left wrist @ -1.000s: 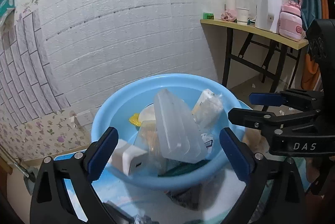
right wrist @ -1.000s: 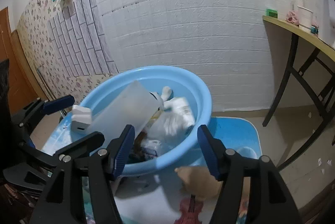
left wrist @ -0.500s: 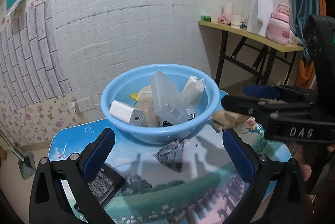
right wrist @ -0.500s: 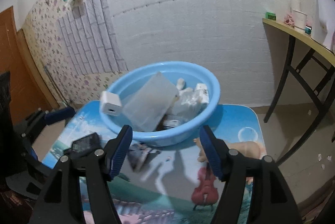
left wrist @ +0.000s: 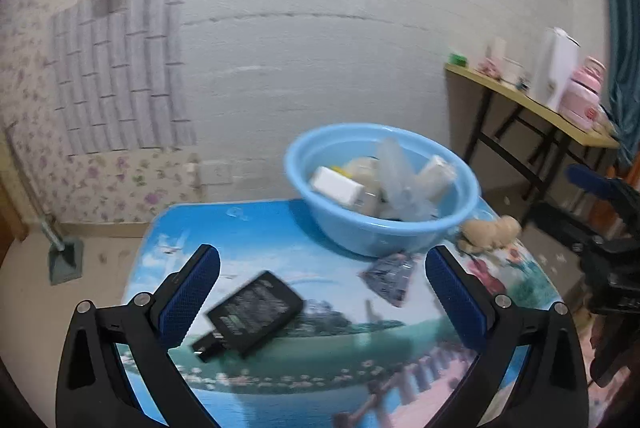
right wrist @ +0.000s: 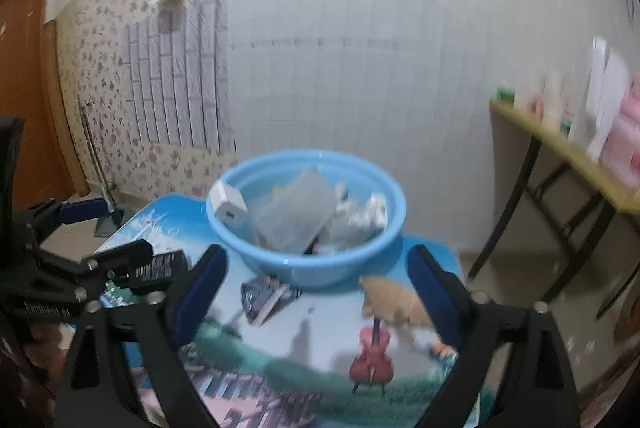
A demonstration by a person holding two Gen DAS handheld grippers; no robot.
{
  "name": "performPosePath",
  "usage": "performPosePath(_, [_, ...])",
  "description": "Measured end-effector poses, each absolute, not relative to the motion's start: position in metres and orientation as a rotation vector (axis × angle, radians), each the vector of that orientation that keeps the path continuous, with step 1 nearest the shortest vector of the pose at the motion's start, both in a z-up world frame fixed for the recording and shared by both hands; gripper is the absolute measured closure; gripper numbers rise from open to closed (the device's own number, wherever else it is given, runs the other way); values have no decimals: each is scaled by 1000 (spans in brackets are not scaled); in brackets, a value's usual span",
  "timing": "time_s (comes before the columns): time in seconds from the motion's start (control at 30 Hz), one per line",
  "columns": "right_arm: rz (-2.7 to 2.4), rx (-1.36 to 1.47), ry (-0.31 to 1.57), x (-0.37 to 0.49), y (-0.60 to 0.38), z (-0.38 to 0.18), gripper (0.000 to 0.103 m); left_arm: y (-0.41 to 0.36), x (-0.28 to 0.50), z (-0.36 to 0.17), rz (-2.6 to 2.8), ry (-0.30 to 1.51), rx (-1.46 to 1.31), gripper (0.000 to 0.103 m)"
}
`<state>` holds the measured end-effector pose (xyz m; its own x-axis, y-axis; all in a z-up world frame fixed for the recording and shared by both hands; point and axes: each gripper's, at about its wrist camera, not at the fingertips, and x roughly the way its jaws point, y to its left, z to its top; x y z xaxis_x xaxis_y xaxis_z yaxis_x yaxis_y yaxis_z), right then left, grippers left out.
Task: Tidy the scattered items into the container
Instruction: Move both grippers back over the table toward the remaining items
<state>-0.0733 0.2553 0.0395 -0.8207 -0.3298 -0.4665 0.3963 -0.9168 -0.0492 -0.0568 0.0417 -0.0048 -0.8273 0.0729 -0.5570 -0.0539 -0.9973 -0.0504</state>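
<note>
A light blue basin (left wrist: 384, 228) (right wrist: 304, 268) stands at the table's far edge, holding a white charger (left wrist: 334, 184), a clear plastic box (right wrist: 296, 216) and wrapped packets. On the table lie a black device (left wrist: 252, 312) (right wrist: 160, 266), a dark foil packet (left wrist: 390, 278) (right wrist: 264, 294) and a tan plush toy (left wrist: 490, 230) (right wrist: 396, 302). My left gripper (left wrist: 320, 296) is open and empty, pulled back above the black device. My right gripper (right wrist: 316, 294) is open and empty, back from the basin.
The small table (left wrist: 320, 368) has a printed landscape top, set against a white brick wall. A wooden side table (left wrist: 532, 104) with a kettle and pink bottle stands at the right. A dustpan (left wrist: 64, 260) leans on the floor at the left.
Both grippers have drawn back and up from the basin, so more of the table shows. The black device, foil packet and plush toy have come into view. Both stay open.
</note>
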Motion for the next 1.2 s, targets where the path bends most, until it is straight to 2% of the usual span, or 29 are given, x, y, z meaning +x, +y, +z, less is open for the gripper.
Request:
performPosePath(0.1, [-2663, 548, 209, -66, 252, 43, 0, 32, -53, -4, 3011, -40, -868, 0])
performPosePath(0.2, [-2597, 603, 142, -68, 250, 44, 0, 29, -52, -4, 3055, 14, -877, 0])
performPosePath(0.37, [-2637, 633, 203, -65, 240, 34, 0, 31, -45, -6, 3161, 214, -871, 0])
performPosePath(0.43, [-2621, 674, 174, -66, 240, 27, 0, 29, -40, -7, 3177, 254, -841, 0])
performPosePath(0.87, [-2638, 751, 145, -56, 249, -6, 0, -15, -27, -21, 2976, -188, -879, 0])
performPosePath(0.93, [-2620, 762, 116, -54, 254, -12, 0, -17, -23, -29, 2995, -193, -853, 0])
performPosePath(1.1, [-2608, 817, 105, -53, 261, -27, 0, -16, -21, -46, 3039, -42, -858, 0])
performPosePath(1.2, [-2603, 856, 75, -58, 267, -33, 0, -25, -27, -56, 3028, -64, -909, 0])
